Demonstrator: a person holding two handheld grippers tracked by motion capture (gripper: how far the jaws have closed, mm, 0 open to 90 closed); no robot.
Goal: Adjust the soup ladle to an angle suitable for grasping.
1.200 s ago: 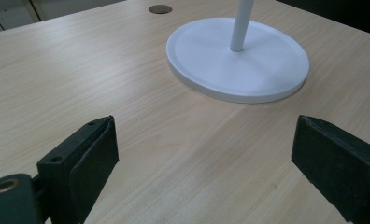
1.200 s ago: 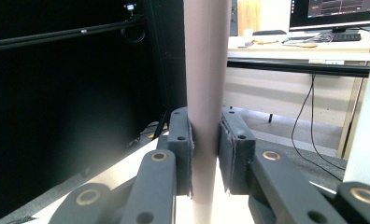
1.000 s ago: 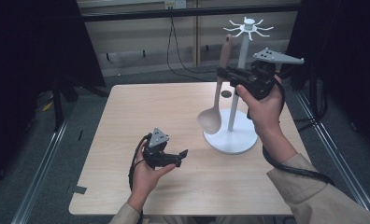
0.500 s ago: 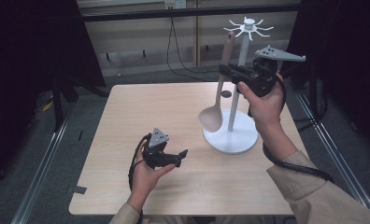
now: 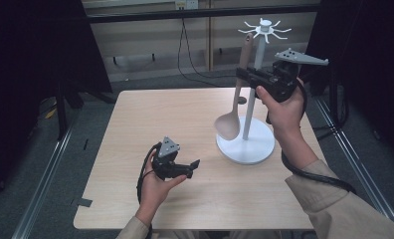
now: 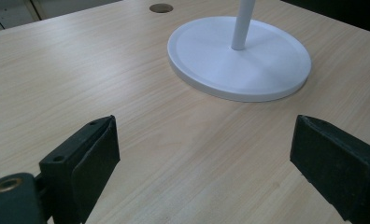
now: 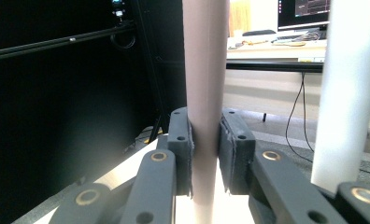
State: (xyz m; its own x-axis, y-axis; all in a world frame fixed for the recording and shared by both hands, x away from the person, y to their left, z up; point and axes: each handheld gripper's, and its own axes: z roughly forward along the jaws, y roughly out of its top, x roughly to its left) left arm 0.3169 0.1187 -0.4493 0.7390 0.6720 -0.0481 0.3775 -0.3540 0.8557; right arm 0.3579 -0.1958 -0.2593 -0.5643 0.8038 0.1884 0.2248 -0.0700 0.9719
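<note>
High view shows one pale wooden worktop [image 5: 150, 124] with one small round hole [image 5: 241, 100] in it. On the worktop stands one white metal rack with a round flat base, a tall thin pole and short hooks fanned out at the top [image 5: 246, 144]. There is one light brown wooden spoon with a long handle and a round bowl [image 5: 228, 124]. There are two black grippers, and one hand holds each.

The right gripper [image 5: 248, 76] is up in the air beside the pole. Its jaws are clamped on the spoon's handle. The spoon hangs bowl down, and the bowl is just above the base, on its left side. The handle top reaches up near the hooks. In the right gripper view, the two jaws press the handle from both sides, and the white pole stands just to the right.

The left gripper [image 5: 192, 167] is low over the front of the worktop, well apart from the rack. Its jaws are wide apart with nothing between them. In the left gripper view, the base lies ahead of the jaws.

Compared with a second ago, the right gripper and the spoon are a little higher. The left gripper has not moved.
</note>
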